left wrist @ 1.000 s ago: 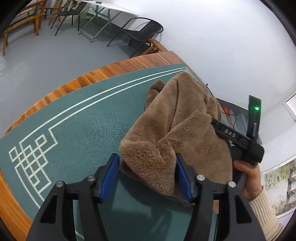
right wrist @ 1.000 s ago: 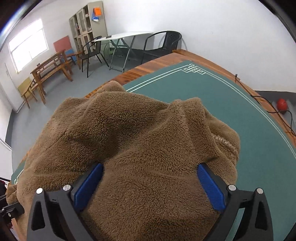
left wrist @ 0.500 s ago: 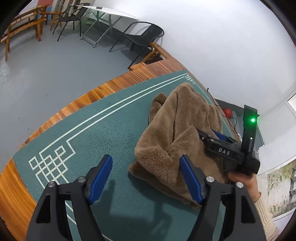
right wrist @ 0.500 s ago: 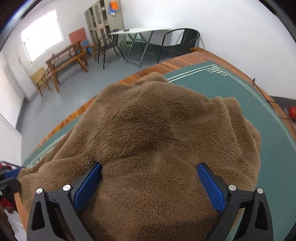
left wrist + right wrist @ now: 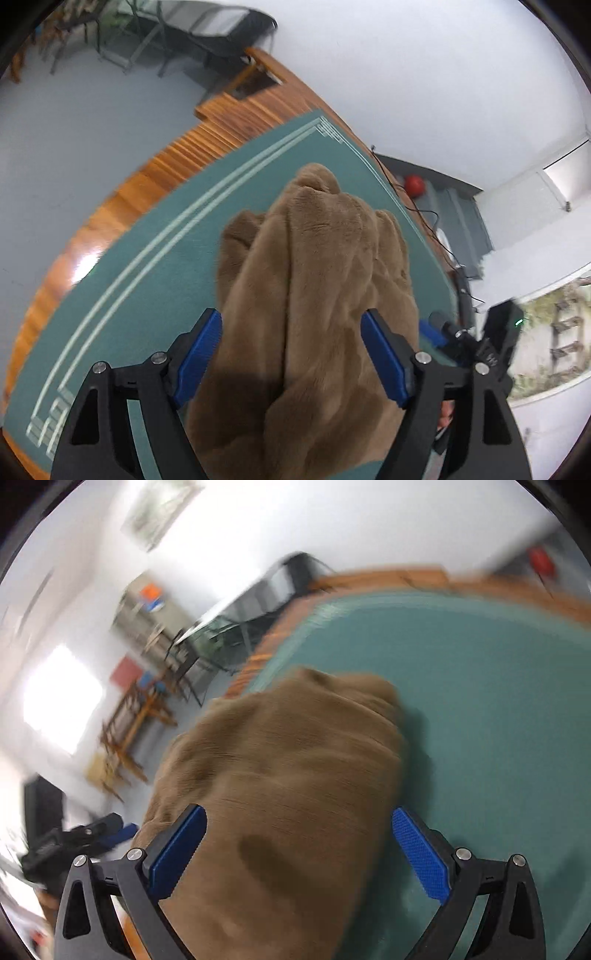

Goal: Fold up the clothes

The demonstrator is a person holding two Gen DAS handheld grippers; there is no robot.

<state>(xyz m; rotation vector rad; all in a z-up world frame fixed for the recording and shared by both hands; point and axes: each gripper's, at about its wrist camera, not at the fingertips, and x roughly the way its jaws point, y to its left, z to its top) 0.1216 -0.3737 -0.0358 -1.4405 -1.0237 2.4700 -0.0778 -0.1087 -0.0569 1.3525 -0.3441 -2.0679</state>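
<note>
Since a second earlier, both grippers had swung round the brown fleece garment (image 5: 317, 295), bunched on the green felt tabletop (image 5: 155, 266). Left gripper (image 5: 291, 350) and right gripper (image 5: 299, 853) stood wide open, fleece between their pads ungripped; regrasping probably came next.

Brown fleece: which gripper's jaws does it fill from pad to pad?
The left gripper: the brown fleece reaches both its pads. In the right gripper, green mat shows between the fleece and the right-hand pad.

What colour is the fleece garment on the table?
Brown, a plain tan-brown fleece garment; the left wrist view shows it best.
</note>
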